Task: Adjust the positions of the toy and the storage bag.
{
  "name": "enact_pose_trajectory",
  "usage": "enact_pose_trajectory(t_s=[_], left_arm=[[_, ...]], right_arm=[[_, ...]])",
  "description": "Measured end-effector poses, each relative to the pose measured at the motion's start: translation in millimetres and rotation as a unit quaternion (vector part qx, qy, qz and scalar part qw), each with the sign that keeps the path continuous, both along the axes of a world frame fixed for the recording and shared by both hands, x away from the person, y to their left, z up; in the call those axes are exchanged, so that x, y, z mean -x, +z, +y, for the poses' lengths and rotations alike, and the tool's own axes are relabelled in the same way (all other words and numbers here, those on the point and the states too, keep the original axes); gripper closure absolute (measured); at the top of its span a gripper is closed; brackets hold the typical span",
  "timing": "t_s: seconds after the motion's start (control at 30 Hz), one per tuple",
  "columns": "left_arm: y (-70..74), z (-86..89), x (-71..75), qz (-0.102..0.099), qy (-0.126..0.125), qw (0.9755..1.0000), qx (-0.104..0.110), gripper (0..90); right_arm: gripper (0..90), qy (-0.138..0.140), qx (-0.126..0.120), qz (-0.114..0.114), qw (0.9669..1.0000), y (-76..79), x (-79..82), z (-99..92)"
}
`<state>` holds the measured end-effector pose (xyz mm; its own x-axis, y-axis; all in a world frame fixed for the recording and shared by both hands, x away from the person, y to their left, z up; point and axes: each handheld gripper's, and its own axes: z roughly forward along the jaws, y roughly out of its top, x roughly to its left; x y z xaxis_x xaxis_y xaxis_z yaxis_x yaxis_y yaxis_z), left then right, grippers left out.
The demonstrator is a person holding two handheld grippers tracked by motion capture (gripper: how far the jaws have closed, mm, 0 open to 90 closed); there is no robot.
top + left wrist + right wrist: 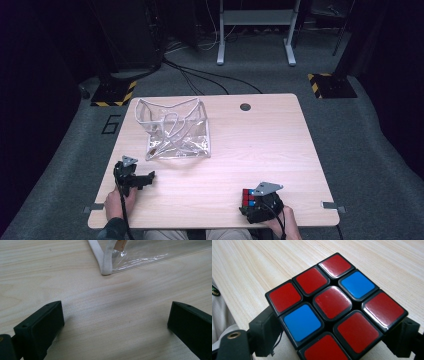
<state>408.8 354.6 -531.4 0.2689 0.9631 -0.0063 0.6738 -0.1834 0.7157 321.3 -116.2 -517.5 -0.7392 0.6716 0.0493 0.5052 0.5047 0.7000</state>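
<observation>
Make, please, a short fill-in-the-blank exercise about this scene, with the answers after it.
1. The right gripper is closed on a puzzle ____.
2. On its visible face, seven squares are red and two are ____.
3. The left gripper has its jaws ____, with bare table between them.
4. The clear bag has ____ edging.

Answers: cube; blue; open; white
</observation>
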Motion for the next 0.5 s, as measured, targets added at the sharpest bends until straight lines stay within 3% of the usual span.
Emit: enact_pose_trajectory(t_s=[0.5], left_arm=[[0.0,-0.1,0.0,0.000,0.000,1.0000,0.000,0.4]], right_arm=[[14.5,-0.017,-0.006,-0.015,0.9997,8.6,-4.9,-3.0]])
